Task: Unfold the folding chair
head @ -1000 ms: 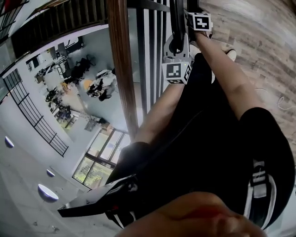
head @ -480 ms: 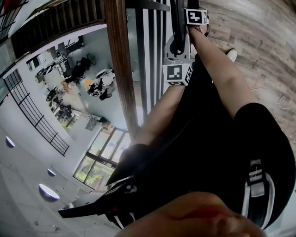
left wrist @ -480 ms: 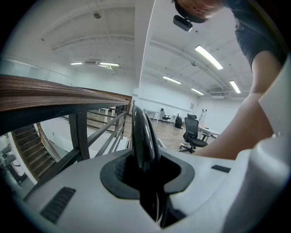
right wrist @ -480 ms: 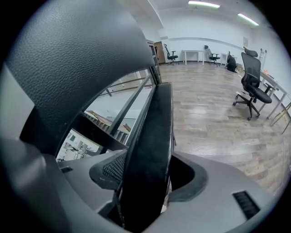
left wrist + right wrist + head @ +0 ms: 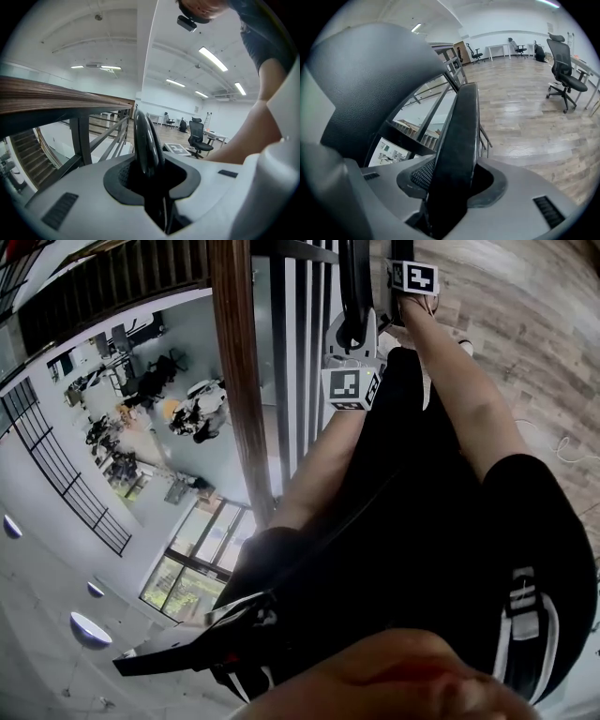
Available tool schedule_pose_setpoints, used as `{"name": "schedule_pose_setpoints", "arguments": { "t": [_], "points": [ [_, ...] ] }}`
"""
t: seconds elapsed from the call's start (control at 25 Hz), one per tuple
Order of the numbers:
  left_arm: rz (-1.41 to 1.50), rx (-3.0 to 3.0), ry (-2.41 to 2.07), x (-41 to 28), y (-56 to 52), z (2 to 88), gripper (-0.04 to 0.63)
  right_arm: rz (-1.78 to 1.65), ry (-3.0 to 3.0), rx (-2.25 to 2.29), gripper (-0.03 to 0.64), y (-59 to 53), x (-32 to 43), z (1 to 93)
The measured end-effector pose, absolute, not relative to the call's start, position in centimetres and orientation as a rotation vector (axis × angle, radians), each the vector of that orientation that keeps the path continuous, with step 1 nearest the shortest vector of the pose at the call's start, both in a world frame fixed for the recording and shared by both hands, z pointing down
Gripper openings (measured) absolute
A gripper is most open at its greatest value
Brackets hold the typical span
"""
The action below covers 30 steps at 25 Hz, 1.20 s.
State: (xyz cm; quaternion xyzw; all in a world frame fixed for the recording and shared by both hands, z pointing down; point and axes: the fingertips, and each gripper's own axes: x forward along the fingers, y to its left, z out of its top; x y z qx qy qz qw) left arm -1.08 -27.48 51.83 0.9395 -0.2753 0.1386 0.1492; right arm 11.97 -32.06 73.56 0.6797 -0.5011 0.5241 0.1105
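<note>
Black glossy tube [image 5: 145,136] fills the slot of the left gripper [image 5: 151,174]: its fingers are pinched on this thin, rounded edge of the folding chair [image 5: 361,277], which rises upright out of the jaws and ends just above them. How the tube joins the rest of the frame is hidden below the grey gripper body. The right gripper [image 5: 452,185] has a wider flat bar [image 5: 463,122] of the same chair between its fingers; the jaws have just been closing and now sit against the bar, the meshed pad [image 5: 423,174] on the left touching it, the contact on the other side lost in shadow. Just left of that bar a dark padded panel [image 5: 365,79] bulges close to the lens, too near to tell seat from back. Beyond both pairs of fingers stand dark balusters [image 5: 292,352] under a wooden handrail [image 5: 239,381], right beside the chair. From the head view the fingertips are cut off at the top edge, and only the marker cubes and the person's bare forearms [image 5: 469,399] show; most of the chair is off-frame there. Farther out lies a plank floor [image 5: 525,112] with an office chair [image 5: 563,56], and past the rail a lower storey, small and blurred.
</note>
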Motion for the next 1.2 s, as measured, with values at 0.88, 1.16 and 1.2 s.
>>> {"name": "schedule_pose_setpoints", "arguments": {
  "t": [0.88, 1.16, 1.2],
  "points": [
    [0.42, 2.524, -0.714, -0.1, -25.3, 59.2, 0.087, 2.06, -1.938, 1.783, 0.19, -14.2, 28.9, 83.1],
    [0.408, 2.489, -0.7, -2.3, -26.8, 60.1, 0.089, 2.108, -2.099, 1.695, 0.19, -12.7, 30.1, 84.6],
    [0.409, 2.483, -0.702, -2.6, -27.2, 60.3, 0.091, 2.141, -2.163, 1.668, 0.19, -12.8, 30.0, 84.5]
  ]
}}
